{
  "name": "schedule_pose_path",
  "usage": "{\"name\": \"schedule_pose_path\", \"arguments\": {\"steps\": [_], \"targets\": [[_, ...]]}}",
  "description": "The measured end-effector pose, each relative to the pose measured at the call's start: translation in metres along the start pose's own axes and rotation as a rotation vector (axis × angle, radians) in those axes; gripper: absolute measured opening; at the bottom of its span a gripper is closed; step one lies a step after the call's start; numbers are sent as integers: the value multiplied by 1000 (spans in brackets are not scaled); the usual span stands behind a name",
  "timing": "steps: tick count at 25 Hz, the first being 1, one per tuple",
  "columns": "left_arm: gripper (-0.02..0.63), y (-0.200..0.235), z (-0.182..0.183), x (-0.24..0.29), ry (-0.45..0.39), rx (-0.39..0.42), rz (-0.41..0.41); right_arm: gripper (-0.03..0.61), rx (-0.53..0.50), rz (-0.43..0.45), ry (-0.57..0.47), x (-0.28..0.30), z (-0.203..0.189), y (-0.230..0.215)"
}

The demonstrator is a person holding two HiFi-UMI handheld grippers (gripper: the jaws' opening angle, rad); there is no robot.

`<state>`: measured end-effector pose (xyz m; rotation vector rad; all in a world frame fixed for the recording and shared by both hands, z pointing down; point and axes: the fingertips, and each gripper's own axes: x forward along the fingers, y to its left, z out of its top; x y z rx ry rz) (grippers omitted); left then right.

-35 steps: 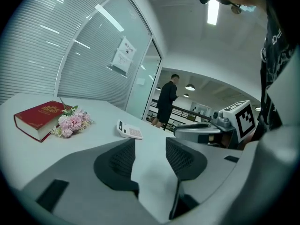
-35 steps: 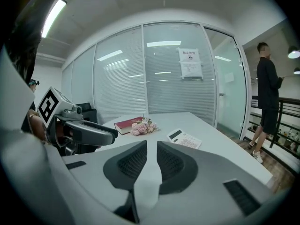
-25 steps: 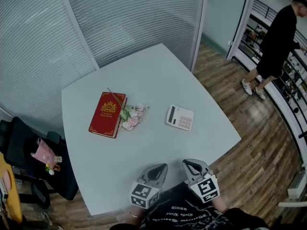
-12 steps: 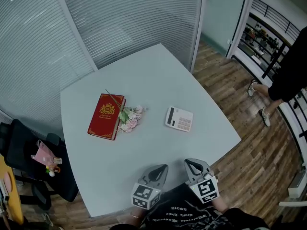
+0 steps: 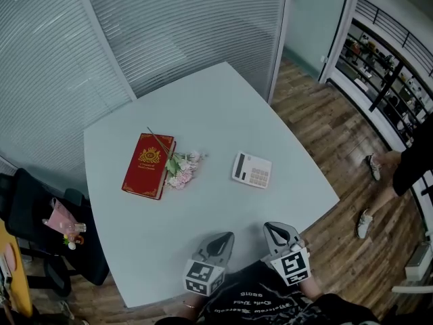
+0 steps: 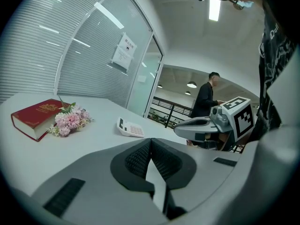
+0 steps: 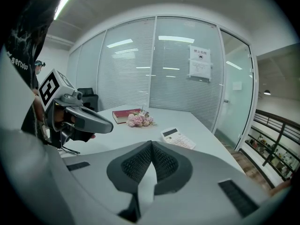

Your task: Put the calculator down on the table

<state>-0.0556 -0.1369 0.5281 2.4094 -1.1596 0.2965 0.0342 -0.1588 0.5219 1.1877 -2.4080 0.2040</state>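
A white calculator [image 5: 252, 170] lies flat on the pale table [image 5: 223, 107], right of centre; it also shows in the left gripper view [image 6: 130, 127] and the right gripper view [image 7: 177, 138]. Both grippers hover near the table's front edge, well short of it. My left gripper [image 5: 220, 240] is shut with nothing between its jaws [image 6: 151, 145]. My right gripper [image 5: 279, 233] is shut and empty too [image 7: 151, 148].
A red book [image 5: 147, 166] lies left of centre with a small bunch of pink flowers [image 5: 182, 168] beside it. A black chair [image 5: 40, 229] with a pink item stands at the table's left. A person [image 5: 406, 175] walks on the wood floor at the right.
The person at the right has walked from the far shelves down toward the lower right. My right gripper has shifted slightly; the calculator has not moved.
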Motion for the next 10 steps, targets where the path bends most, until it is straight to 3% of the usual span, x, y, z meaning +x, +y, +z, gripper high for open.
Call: {"name": "schedule_pose_path", "arguments": {"steps": [4, 10], "targets": [[20, 1, 0, 1, -1, -18, 5, 6, -66, 1, -17, 5, -1, -6], [20, 8, -3, 1, 6, -26, 25, 6, -22, 11, 1, 6, 2, -4]]}}
